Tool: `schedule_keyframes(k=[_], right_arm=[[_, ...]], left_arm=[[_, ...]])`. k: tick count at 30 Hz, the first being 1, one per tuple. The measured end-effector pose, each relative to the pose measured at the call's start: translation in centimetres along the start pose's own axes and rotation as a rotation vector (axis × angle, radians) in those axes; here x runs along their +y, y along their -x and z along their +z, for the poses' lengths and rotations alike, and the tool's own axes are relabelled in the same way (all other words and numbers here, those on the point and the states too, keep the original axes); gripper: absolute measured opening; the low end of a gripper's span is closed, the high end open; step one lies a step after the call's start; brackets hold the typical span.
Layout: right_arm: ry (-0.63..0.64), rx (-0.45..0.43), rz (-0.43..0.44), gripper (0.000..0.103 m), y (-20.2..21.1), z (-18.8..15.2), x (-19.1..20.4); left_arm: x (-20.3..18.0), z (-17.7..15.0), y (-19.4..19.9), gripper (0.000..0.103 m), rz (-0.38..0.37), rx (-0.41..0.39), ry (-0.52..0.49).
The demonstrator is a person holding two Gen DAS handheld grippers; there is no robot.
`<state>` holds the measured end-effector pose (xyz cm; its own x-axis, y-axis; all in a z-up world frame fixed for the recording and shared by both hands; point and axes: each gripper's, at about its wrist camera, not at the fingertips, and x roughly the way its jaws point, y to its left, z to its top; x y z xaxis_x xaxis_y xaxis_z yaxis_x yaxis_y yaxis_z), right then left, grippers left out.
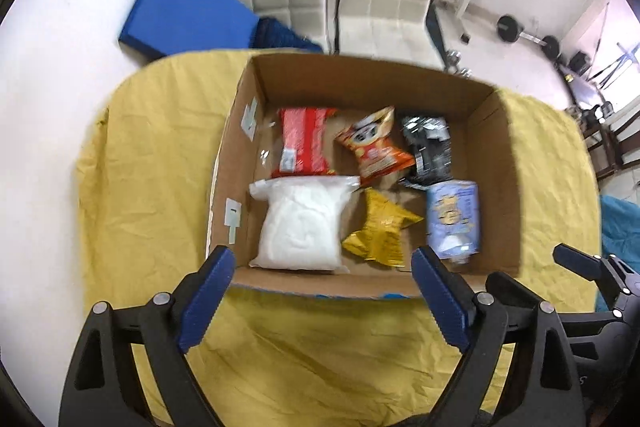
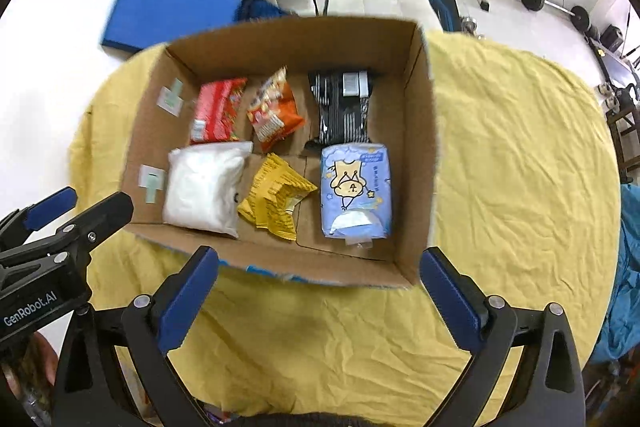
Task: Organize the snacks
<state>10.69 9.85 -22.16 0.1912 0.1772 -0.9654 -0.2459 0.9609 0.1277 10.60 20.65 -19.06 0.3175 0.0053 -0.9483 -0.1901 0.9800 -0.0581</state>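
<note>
Both my left gripper (image 1: 322, 291) and right gripper (image 2: 318, 291) hung spread and empty above the cardboard box (image 2: 420, 147), six snack packs inside, so I judged packing done and retreat next.

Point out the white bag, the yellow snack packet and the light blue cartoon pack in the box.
white bag (image 2: 202, 189): right wrist view, middle of its face.
yellow snack packet (image 2: 276, 201): right wrist view, crinkled centre.
light blue cartoon pack (image 2: 354, 183): right wrist view, on the printed cartoon figure.
</note>
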Motion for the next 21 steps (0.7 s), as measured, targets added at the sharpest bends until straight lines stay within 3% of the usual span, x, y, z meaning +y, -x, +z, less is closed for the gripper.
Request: schedule_keyframes(k=[11, 21], right_arm=[[0.021, -0.169, 0.000, 0.103, 12.4, -4.0, -0.9], [0.023, -0.240, 0.038, 0.103, 18.8, -6.6, -1.0]], left_arm=[[-1.9, -2.9, 10.6, 0.091, -0.016, -0.158, -0.009], [-2.2, -5.4, 16.5, 0.091, -0.011, -0.229, 0.001]])
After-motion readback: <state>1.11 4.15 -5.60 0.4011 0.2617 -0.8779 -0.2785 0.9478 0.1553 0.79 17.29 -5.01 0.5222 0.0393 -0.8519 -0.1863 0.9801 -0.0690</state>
